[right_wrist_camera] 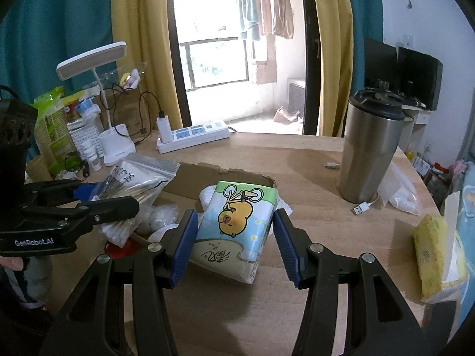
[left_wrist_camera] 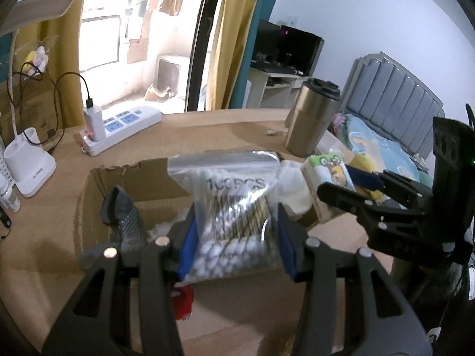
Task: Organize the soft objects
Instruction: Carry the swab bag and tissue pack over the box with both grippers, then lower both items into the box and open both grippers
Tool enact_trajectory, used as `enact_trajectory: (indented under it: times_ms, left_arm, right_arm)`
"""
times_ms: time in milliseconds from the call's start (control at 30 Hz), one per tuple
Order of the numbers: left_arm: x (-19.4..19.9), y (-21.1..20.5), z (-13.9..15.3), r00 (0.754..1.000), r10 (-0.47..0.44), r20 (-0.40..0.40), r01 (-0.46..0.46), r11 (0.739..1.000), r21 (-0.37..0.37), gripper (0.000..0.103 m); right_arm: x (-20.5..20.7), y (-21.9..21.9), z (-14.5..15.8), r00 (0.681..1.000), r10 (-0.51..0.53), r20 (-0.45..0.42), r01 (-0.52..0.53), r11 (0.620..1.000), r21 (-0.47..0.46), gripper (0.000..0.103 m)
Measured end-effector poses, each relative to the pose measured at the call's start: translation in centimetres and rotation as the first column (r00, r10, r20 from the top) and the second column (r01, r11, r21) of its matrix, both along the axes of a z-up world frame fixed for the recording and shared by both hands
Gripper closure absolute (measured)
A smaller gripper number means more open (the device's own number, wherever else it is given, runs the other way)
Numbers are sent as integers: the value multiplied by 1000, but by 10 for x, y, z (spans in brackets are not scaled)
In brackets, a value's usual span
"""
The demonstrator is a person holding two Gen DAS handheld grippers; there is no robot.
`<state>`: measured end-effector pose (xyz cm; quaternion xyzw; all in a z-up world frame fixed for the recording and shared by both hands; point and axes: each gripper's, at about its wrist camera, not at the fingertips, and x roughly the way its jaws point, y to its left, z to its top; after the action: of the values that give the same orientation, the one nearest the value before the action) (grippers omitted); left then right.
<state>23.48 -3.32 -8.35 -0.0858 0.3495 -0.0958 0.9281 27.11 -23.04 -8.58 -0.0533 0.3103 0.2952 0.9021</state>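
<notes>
My left gripper (left_wrist_camera: pixel 236 241) is shut on a clear zip bag of cotton swabs (left_wrist_camera: pixel 234 216) and holds it above an open cardboard box (left_wrist_camera: pixel 98 184). The bag also shows in the right wrist view (right_wrist_camera: pixel 133 190), clamped by the left gripper (right_wrist_camera: pixel 98 198). My right gripper (right_wrist_camera: pixel 234 243) is open around a tissue pack (right_wrist_camera: pixel 237 228) printed with a cartoon capybara, which leans on the box's edge; the pads do not touch it. The pack also shows in the left wrist view (left_wrist_camera: pixel 326 184). The box holds white cotton balls (right_wrist_camera: pixel 161 218), a grey cloth (left_wrist_camera: pixel 124 216) and something red (left_wrist_camera: pixel 184 299).
A steel tumbler (right_wrist_camera: pixel 368 151) stands at the right on the wooden table (right_wrist_camera: pixel 311 154), with a USB cable (right_wrist_camera: pixel 360 207) and a plastic bag (right_wrist_camera: pixel 397 190) beside it. A power strip (right_wrist_camera: pixel 193 136), a white desk lamp (right_wrist_camera: pixel 115 145) and bottles are at the back left. A yellow tissue pack (right_wrist_camera: pixel 430 252) lies right.
</notes>
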Motion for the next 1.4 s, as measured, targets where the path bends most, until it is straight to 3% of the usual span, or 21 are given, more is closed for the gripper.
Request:
enact_trajectory:
  times_ms: [667, 800, 867, 1100, 1200, 1267, 1400]
  left_arm:
    - [39, -4, -19, 999, 0, -40, -1, 1000, -17, 55]
    - [47, -7, -27, 999, -9, -53, 8, 1000, -16, 55]
    - [55, -9, -35, 997, -10, -79, 10, 1000, -4, 54]
    - [69, -10, -50, 988, -1, -156, 0, 1000, -6, 51]
    - [70, -11, -51, 986, -11, -167, 9, 1000, -17, 46]
    - [70, -13, -51, 986, -22, -168, 19, 1000, -21, 32]
    - [67, -14, -48, 987, -40, -157, 33, 999, -43, 31]
  right_arm:
    - [35, 12, -13, 999, 39, -16, -39, 999, 10, 47]
    - [39, 18, -17, 999, 50, -6, -50, 999, -17, 42]
    - [40, 18, -18, 999, 46, -7, -46, 999, -17, 36]
    - [54, 5, -28, 998, -39, -50, 39, 999, -5, 36]
    - [61, 3, -37, 994, -69, -80, 67, 997, -36, 36]
    - [66, 4, -48, 989, -74, -127, 69, 997, -47, 36]
    - [63, 10, -52, 989, -63, -131, 55, 996, -63, 36]
